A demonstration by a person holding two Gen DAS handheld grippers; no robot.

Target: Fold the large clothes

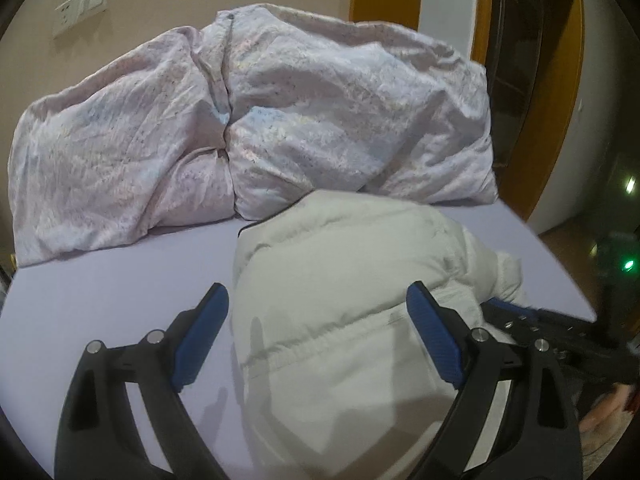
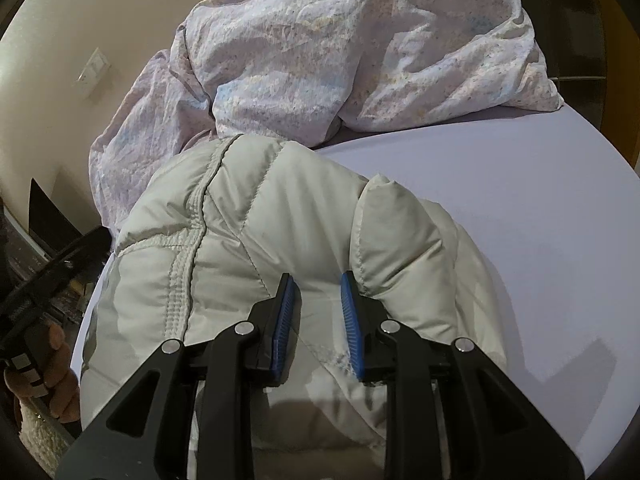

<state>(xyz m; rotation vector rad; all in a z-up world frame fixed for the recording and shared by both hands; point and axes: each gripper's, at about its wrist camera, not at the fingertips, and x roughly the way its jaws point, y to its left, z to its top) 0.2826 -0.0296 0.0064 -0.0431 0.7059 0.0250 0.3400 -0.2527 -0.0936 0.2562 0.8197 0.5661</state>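
jacket (image 1: 340, 300) lower centre, bundled, partly folded | left gripper (image 1: 316, 316) jaws spread wide, empty | right gripper (image 2: 316, 312) jaws parted, empty | tidying left

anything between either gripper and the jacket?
Nothing visible. The left hand-held gripper hangs open right over the white jacket, and the right hand-held gripper is open against its puffy fabric. The crumpled duvet lies behind it.

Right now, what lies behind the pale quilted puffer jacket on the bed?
Behind the pale quilted puffer jacket a crumpled floral pink-and-blue duvet is heaped on the lilac bedsheet. The duvet hides whatever lies behind it on the bed.
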